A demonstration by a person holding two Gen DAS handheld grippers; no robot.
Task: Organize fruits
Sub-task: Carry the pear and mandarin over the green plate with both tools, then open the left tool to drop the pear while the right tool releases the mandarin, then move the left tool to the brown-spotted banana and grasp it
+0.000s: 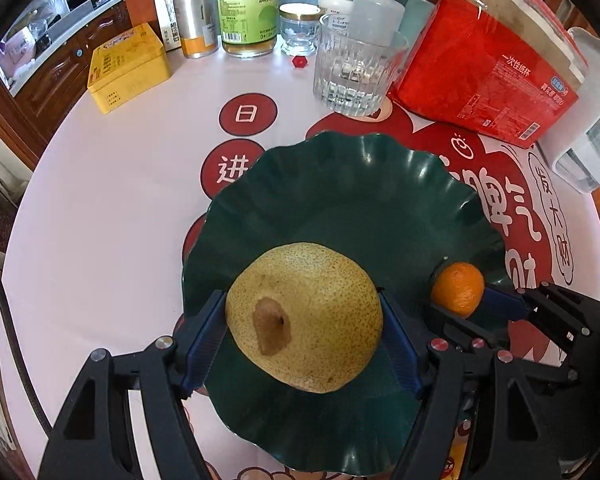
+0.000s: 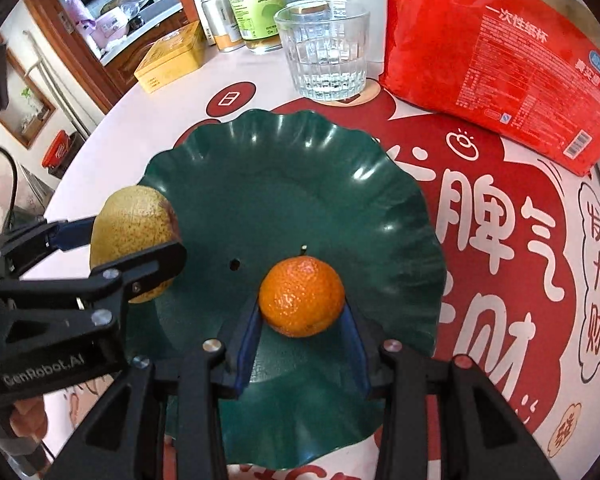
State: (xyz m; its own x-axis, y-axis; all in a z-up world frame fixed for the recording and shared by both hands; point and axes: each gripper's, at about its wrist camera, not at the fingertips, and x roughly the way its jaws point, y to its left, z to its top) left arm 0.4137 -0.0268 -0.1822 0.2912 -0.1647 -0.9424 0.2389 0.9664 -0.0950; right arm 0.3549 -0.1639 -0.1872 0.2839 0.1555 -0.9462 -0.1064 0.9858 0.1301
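The left claw [image 1: 304, 320] is clamped on the pear [image 1: 304, 316] above the near edge of the green dish [image 1: 340, 200]; the right claw [image 2: 302, 320] grips the tangerine [image 2: 302, 296] over the dish's middle. Both fruits seem mid-placement; next, each needs lowering and releasing. Beyond stands a glass [image 1: 356, 72] on the surface [image 1: 112, 200].

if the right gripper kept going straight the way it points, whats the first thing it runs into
Probably the far wavy rim of the green plate. The right gripper holds the orange over the plate; beyond it stands the glass. Height is unclear, so it might clear the rim.
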